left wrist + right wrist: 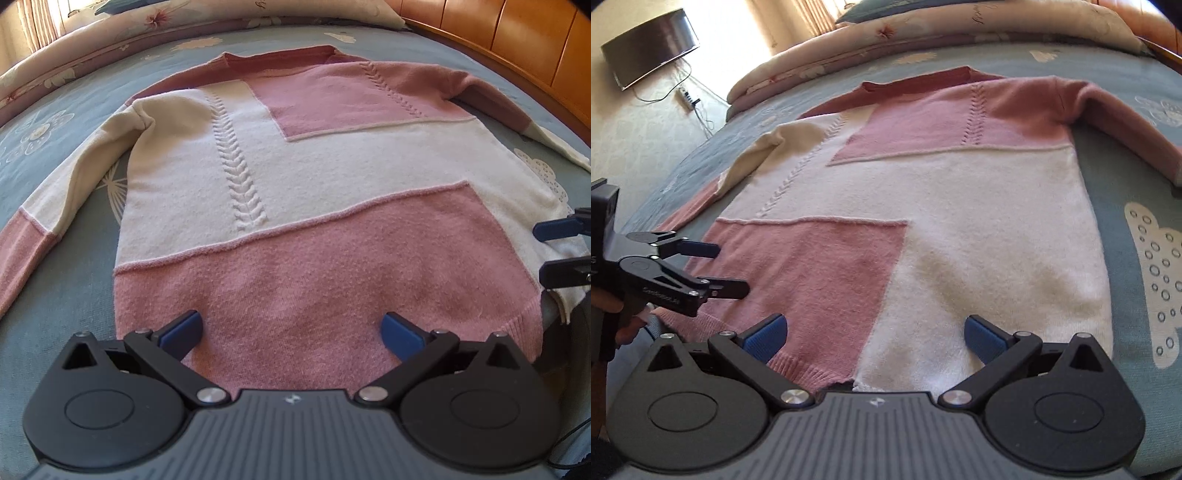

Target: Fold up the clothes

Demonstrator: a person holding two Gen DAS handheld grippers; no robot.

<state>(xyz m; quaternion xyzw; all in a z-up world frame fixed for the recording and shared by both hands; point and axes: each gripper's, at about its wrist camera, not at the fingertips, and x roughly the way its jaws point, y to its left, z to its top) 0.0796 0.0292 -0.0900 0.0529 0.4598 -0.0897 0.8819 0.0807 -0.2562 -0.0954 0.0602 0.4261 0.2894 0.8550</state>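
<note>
A pink and cream patchwork sweater point(303, 177) lies flat on the bed, neck at the far end, both sleeves spread out to the sides. My left gripper point(291, 328) hovers open over the pink hem panel, nothing between its blue pads. Over the hem, where pink meets cream, my right gripper point(875, 332) is open too. The sweater point(942, 206) fills the right wrist view. Each gripper shows in the other's view: the right gripper point(543, 251) at the sweater's right hem corner, the left gripper point(733, 267) at the left hem.
The bed has a blue-grey floral cover point(55, 280). A rolled floral quilt point(886, 44) lies behind the sweater. A wooden headboard point(517, 40) runs along the right. A wall television point(650, 48) and a power strip point(686, 98) are at the far left.
</note>
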